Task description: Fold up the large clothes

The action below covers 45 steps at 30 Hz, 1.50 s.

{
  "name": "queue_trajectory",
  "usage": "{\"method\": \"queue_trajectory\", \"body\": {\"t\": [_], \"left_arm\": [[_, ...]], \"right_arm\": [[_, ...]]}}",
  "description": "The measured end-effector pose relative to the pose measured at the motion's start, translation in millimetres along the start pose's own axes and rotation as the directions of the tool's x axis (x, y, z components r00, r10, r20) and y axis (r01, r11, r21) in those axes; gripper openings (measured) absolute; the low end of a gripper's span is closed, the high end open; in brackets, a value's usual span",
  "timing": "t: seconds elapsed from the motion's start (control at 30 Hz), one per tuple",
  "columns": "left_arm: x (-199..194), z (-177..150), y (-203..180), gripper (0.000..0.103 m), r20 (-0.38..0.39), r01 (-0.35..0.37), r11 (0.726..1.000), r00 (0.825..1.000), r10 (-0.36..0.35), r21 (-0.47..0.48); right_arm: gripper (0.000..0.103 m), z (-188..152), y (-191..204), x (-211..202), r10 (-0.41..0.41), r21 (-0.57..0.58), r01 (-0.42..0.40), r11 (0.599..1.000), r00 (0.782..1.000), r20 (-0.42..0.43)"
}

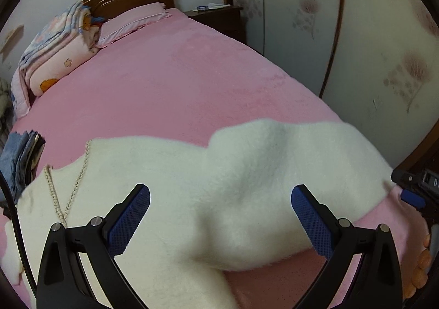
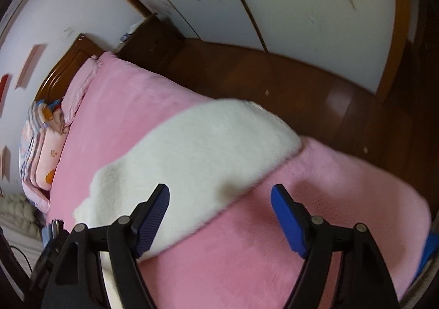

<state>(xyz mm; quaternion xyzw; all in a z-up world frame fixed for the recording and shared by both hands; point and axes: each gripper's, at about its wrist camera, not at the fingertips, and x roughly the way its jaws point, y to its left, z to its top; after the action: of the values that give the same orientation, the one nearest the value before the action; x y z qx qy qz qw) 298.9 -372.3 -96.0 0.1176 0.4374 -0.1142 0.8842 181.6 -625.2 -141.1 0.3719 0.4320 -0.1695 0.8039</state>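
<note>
A large white fluffy garment lies spread on the pink bed, with a braided cream cord near its left end. My left gripper is open and empty, hovering just above the garment's middle. In the right wrist view the same garment stretches diagonally across the pink bed. My right gripper is open and empty over the garment's near edge, its left pad above the fabric. The right gripper also shows at the right edge of the left wrist view.
Folded patterned quilts and a pink pillow lie at the headboard. Folded blue clothes sit at the bed's left edge. A dark nightstand, wardrobe doors and brown floor border the bed's right side.
</note>
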Motion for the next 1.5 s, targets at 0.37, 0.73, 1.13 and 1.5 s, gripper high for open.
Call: {"method": "queue_trajectory", "body": {"t": [0.37, 0.73, 1.13, 1.5], "left_arm": [[11.3, -9.9, -3.0, 0.102, -0.046, 0.047, 0.999, 0.998, -0.048, -0.023], [-4.5, -9.2, 79.9, 0.101, -0.124, 0.092, 0.976, 0.985, -0.118, -0.196], [-80.2, -33.0, 208.7, 0.102, 0.024, 0.089, 0.951, 0.996, -0.085, -0.297], [-55.3, -103.5, 284.4, 0.102, -0.035, 0.063, 0.884, 0.995, -0.09, -0.463]], "right_arm": [[0.055, 7.3, -5.9, 44.6, -0.005, 0.106, 0.009, 0.994, 0.999, -0.034], [0.009, 5.7, 57.4, -6.9, 0.028, -0.122, -0.002, 0.993, 0.978, 0.209], [0.008, -99.5, 242.4, -42.0, 0.28, -0.634, -0.121, 0.764, 0.947, 0.156], [0.009, -229.6, 277.6, 45.1, 0.127, -0.797, -0.109, 0.594, 0.991, -0.04]]}}
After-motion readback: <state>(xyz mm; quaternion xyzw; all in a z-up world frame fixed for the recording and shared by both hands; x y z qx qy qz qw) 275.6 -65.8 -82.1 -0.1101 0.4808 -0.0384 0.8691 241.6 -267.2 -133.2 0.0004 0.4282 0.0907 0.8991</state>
